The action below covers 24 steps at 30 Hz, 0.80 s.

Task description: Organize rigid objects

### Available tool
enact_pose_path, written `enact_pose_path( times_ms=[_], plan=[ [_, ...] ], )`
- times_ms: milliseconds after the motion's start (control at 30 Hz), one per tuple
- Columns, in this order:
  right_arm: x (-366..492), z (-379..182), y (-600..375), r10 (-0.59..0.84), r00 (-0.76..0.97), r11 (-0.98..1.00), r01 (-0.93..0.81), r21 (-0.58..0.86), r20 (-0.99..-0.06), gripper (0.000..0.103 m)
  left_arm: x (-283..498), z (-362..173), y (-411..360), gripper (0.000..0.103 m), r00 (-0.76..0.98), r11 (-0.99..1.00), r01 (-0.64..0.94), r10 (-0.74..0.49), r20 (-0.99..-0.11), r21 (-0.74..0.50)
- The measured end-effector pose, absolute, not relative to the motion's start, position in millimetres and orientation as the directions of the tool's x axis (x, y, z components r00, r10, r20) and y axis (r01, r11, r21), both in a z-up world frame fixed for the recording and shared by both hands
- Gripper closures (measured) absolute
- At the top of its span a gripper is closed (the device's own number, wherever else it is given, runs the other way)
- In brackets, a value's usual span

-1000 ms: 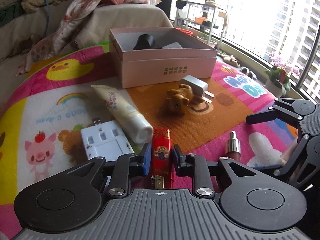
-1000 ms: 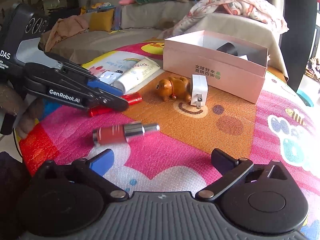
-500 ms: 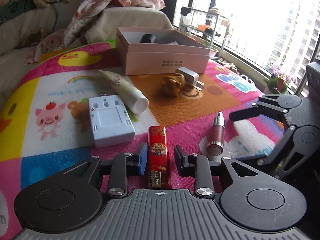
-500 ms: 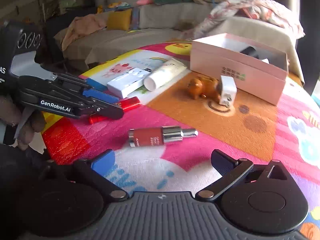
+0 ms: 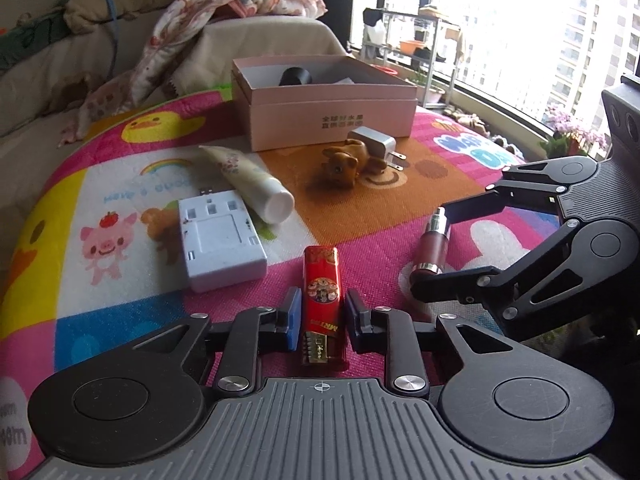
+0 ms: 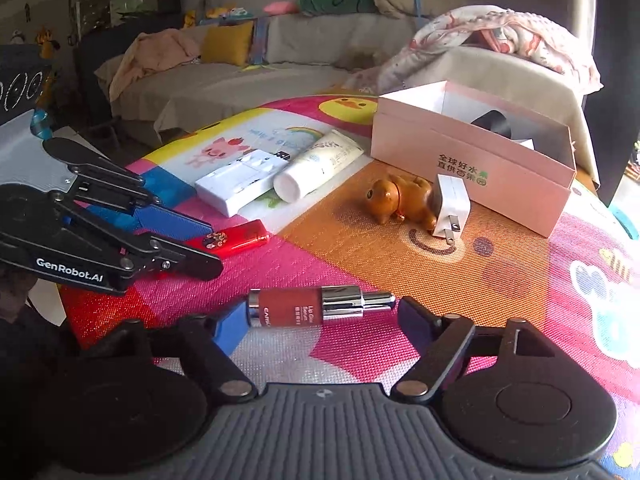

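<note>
My left gripper (image 5: 320, 316) is shut on a red lighter (image 5: 321, 280), also in the right wrist view (image 6: 236, 238), low over the colourful mat. My right gripper (image 6: 320, 316) is open, its fingers either side of a red lip serum bottle (image 6: 308, 307) lying on the mat; the bottle also shows in the left wrist view (image 5: 433, 240). An open pink box (image 5: 320, 108) stands at the back with a black object inside. A brown toy animal (image 5: 346, 162), a white plug charger (image 5: 374, 142), a cream tube (image 5: 252, 184) and a white battery charger (image 5: 218, 244) lie on the mat.
The mat (image 5: 372, 208) covers a raised surface that drops off at the near and left edges. A covered sofa with a floral blanket (image 5: 240, 4) stands behind the box. A window with a rack (image 5: 416, 40) and plants is at the right.
Both grippers have drawn back from the box. The lighter stays in my left gripper. My right gripper has lowered, so its open fingers now flank the serum bottle.
</note>
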State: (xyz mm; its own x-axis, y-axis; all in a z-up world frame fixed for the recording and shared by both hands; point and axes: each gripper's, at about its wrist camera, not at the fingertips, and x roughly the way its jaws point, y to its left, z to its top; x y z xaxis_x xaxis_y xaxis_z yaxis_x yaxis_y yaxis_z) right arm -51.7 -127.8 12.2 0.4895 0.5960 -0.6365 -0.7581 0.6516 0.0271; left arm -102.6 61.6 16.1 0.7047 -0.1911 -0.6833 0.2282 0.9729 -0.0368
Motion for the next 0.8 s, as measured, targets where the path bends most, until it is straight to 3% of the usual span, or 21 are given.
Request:
enact_pose_path(
  times_ms=[433,700,800],
  plan=[
    [-54.6,19.7,-159.4,0.525,0.559,0.715,-0.698,-0.024,-0.642,0.025,-104.5,32.4,42.3,0.077,0.687,0.931,0.363,-0.291,-0.666,-0.033],
    [-45.8,42.2,-187.0,0.494,0.653,0.784,-0.620,-0.031,-0.574,0.025,-54.0,87.3,38.5,0.077,0.803,0.918,0.384,-0.278,-0.527,0.102],
    [-42.9,58.5,-195.3,0.491,0.695,0.801,-0.597,-0.041,-0.524,0.025,-22.7,110.1,44.3,0.076,0.850,0.930,0.355,-0.281,-0.445,0.091]
  ],
)
